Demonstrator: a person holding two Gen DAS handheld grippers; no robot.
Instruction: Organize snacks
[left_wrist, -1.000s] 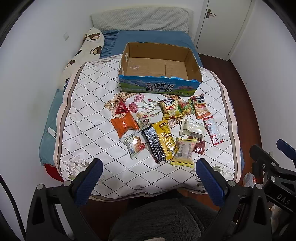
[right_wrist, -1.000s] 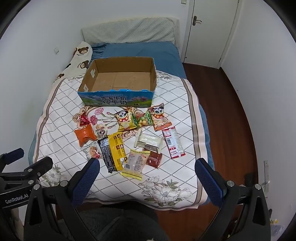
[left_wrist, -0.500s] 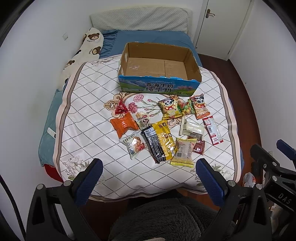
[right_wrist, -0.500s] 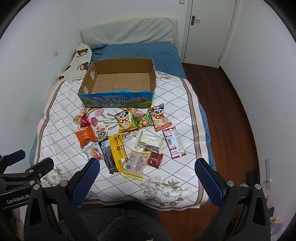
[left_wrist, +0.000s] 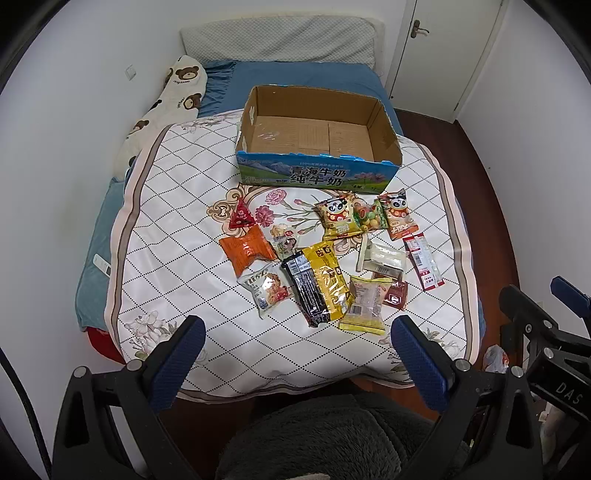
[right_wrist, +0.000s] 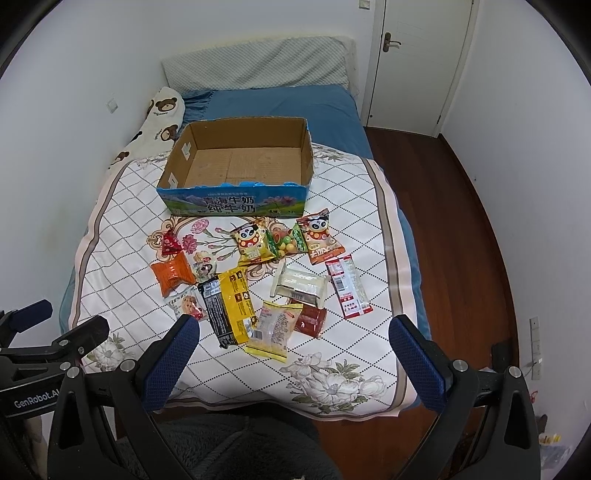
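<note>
Several snack packets lie spread on a quilted bedspread (left_wrist: 177, 221): an orange pack (left_wrist: 246, 251), a yellow-and-black pack (left_wrist: 319, 282), two panda packs (left_wrist: 338, 218) and a red-and-white stick pack (left_wrist: 423, 262). An empty cardboard box (left_wrist: 317, 136) with a blue printed front stands behind them; it also shows in the right wrist view (right_wrist: 240, 162). My left gripper (left_wrist: 297, 354) is open and empty, above the bed's near edge. My right gripper (right_wrist: 295, 354) is open and empty, just short of a yellow-edged packet (right_wrist: 273, 326).
A white wall runs along the left of the bed. A bear-print pillow (left_wrist: 162, 110) and a grey pillow (left_wrist: 280, 40) lie at the head. Wooden floor (right_wrist: 461, 229) and a white door (right_wrist: 413, 62) are on the right. A dark fuzzy seat (left_wrist: 325, 439) is below the grippers.
Both views have shifted slightly; the bed and snacks sit a little differently in frame. No packet has moved and both grippers stay open.
</note>
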